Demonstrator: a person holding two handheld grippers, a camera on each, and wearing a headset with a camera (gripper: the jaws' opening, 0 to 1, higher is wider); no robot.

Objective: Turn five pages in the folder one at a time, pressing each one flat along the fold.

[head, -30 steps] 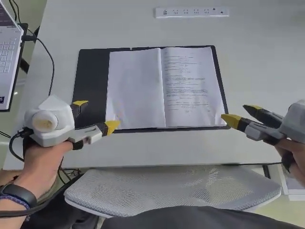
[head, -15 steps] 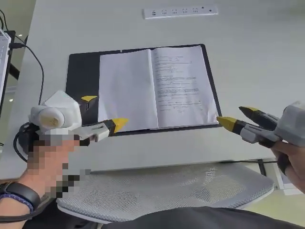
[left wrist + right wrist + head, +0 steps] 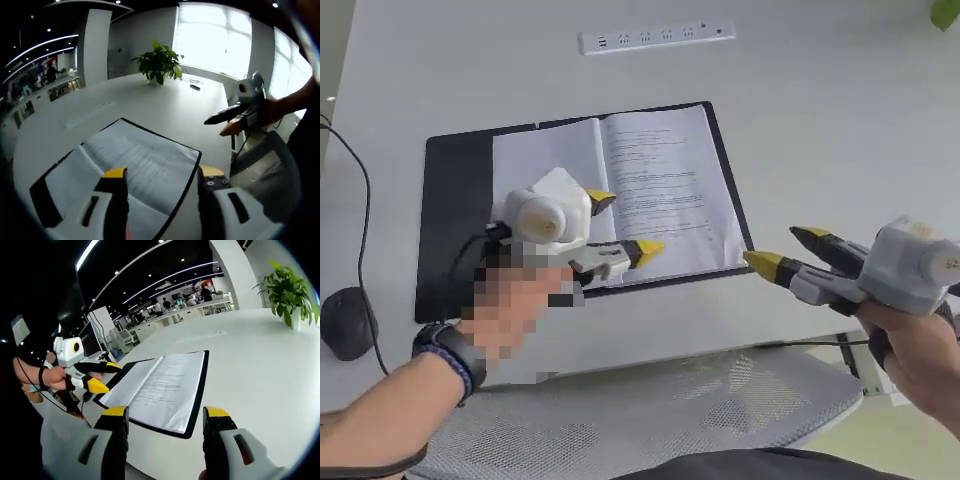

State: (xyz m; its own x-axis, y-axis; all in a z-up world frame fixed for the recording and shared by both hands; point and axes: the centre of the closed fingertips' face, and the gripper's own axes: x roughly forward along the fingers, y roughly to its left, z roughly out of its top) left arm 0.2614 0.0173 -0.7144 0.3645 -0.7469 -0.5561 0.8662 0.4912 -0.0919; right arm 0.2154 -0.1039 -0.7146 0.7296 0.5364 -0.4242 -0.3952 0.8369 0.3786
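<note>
The folder (image 3: 670, 200) lies open on the white counter (image 3: 820, 120). A blank page is turned to one side and a printed page lies on the other, with black cover showing around them.

The left gripper (image 3: 625, 222) is over the folder's near edge, close to the fold. Its yellow-tipped fingers (image 3: 645, 247) are spread apart with nothing between them. One tip sits above the blank page and the other above the bottom of the printed page. I cannot tell whether either tip touches the paper. In the left gripper view, the printed page and the folder's near corner lie just ahead of the fingers and between them.

The right gripper (image 3: 787, 248) is held off the folder, just beside its near right corner and over bare counter. Its fingers are also apart and empty, and they point toward that corner. In the right gripper view, the folder lies ahead of the fingers, and the other gripper is beyond it to the left.

A power strip (image 3: 655, 38) lies well beyond the folder's far edge. A dark mouse (image 3: 348, 322) sits far out past the left gripper. A potted plant (image 3: 159, 62) stands at the counter's far end. A mesh chair (image 3: 650, 400) is below both grippers.
</note>
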